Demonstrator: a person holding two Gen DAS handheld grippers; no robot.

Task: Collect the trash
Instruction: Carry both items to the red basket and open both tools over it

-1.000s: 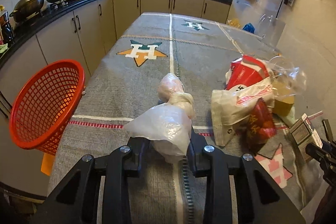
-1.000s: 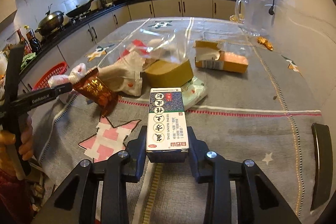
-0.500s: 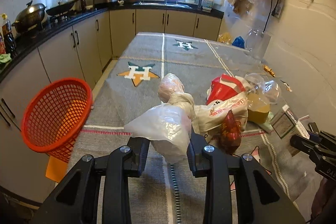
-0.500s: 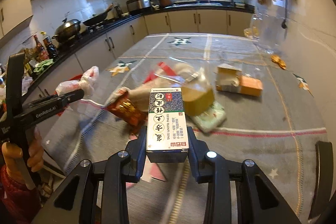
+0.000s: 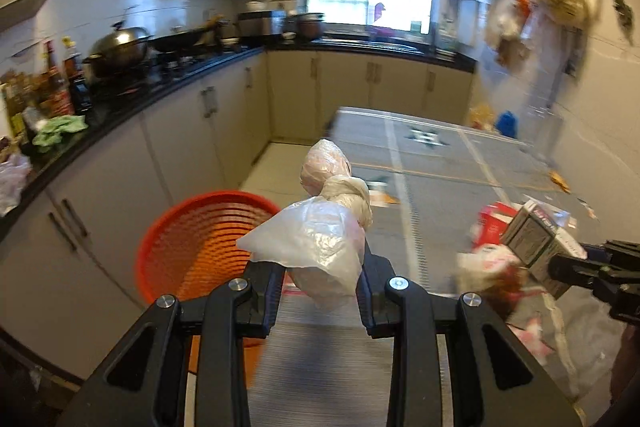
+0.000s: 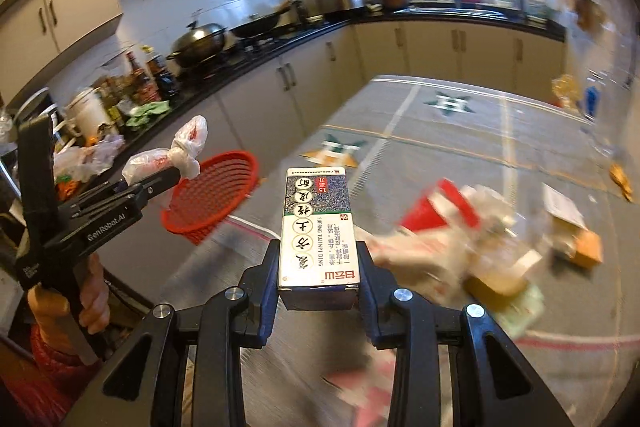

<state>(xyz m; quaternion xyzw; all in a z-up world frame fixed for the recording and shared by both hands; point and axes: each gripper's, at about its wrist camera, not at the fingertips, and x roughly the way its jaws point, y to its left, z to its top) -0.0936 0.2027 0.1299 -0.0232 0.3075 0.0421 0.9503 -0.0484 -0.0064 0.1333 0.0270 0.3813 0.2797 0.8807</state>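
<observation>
Knotted plastic bag [image 5: 320, 239] is clamped in the left claw [image 5: 320, 291], red basket [image 5: 200, 247] probably at 10 o'clock, nearer it; box [image 6: 318, 227] gripped lengthwise by the right claw [image 6: 318, 283].

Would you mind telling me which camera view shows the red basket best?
The right wrist view shows the red basket best: nearly its whole rim and mesh interior are visible beside the table, tipped toward the camera. In the left wrist view, the knotted plastic bag and the left gripper hide its right side.
</observation>
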